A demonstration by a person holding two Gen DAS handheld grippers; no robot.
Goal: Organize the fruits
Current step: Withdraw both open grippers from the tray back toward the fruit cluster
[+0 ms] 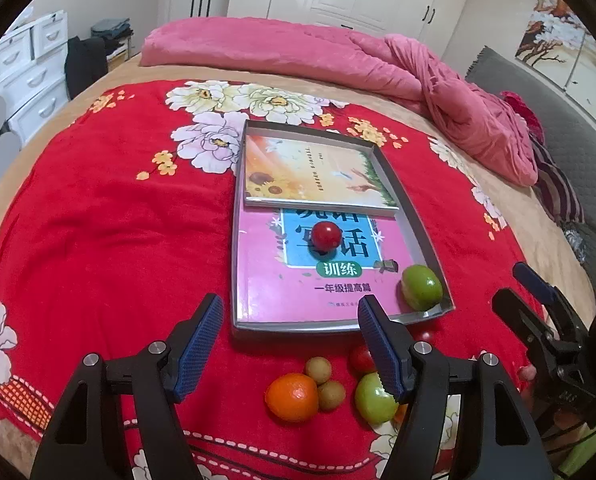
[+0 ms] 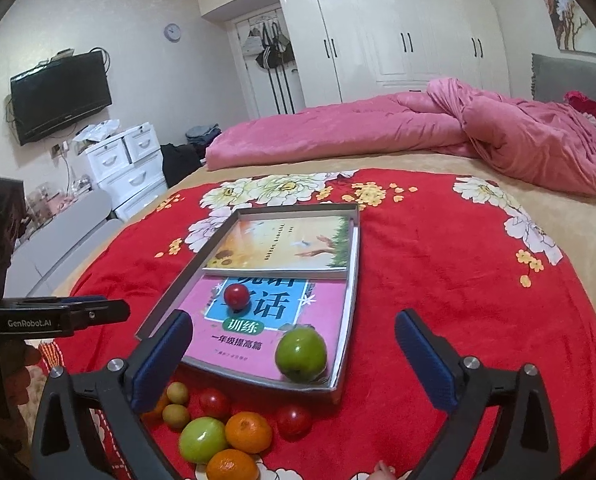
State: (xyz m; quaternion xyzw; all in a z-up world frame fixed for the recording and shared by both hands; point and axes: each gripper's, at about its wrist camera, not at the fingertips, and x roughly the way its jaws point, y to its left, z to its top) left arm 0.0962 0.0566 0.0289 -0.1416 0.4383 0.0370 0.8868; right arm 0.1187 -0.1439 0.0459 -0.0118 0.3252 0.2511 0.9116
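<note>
We hold both tongs wide apart and empty, the left tongs [image 1: 289, 350] and right tongs [image 2: 293, 360] above a red blanket [image 1: 97, 220]. Loose fruit lies near us: an orange [image 2: 248, 432], a green apple [image 2: 202, 439] and small tomatoes, just before a shallow tray [image 2: 340, 360] already holding one apple [image 2: 301, 355]. The orange looks firm and light; we judge it best gripped across its middle.

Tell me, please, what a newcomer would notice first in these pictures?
Probably the shallow grey tray on the red flowered blanket, holding two books, a red tomato and a green apple. Next, the loose fruit cluster just before its near edge, between both open grippers.
</note>
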